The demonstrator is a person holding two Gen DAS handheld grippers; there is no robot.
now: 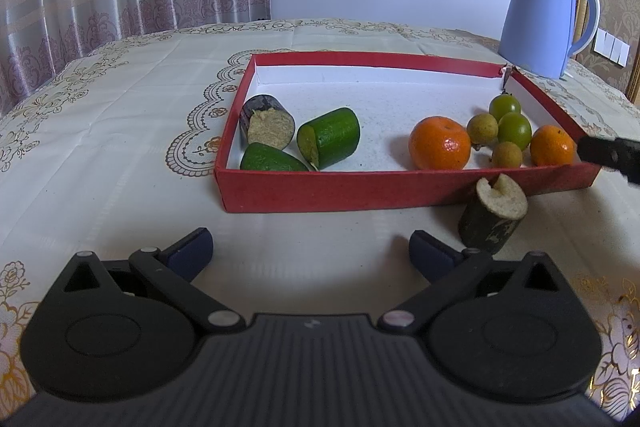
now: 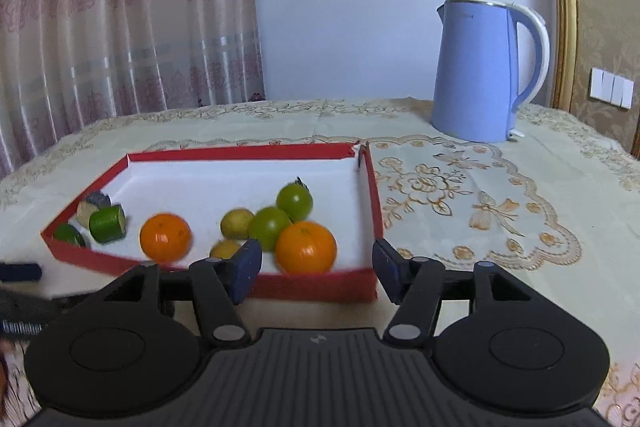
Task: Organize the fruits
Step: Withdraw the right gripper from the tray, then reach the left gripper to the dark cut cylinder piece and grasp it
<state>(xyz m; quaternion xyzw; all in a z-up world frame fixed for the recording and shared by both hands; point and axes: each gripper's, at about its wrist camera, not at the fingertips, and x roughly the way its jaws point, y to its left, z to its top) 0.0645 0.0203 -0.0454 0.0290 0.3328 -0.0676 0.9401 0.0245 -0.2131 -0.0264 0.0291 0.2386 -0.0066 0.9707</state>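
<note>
Fruit fills a red tray (image 1: 400, 189) on the cloth-covered surface (image 1: 120, 115): cut green pieces (image 1: 330, 137) at left, oranges (image 1: 439, 143) and small green fruits (image 1: 514, 131) at right. One cut piece (image 1: 494, 215) stands outside the tray's front wall. Left tool (image 1: 310, 251) and right tool (image 2: 316, 269) both gape empty.

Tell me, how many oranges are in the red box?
2. One orange lies near the middle of the red box; the other orange sits at its right end. None seems hidden.
</note>
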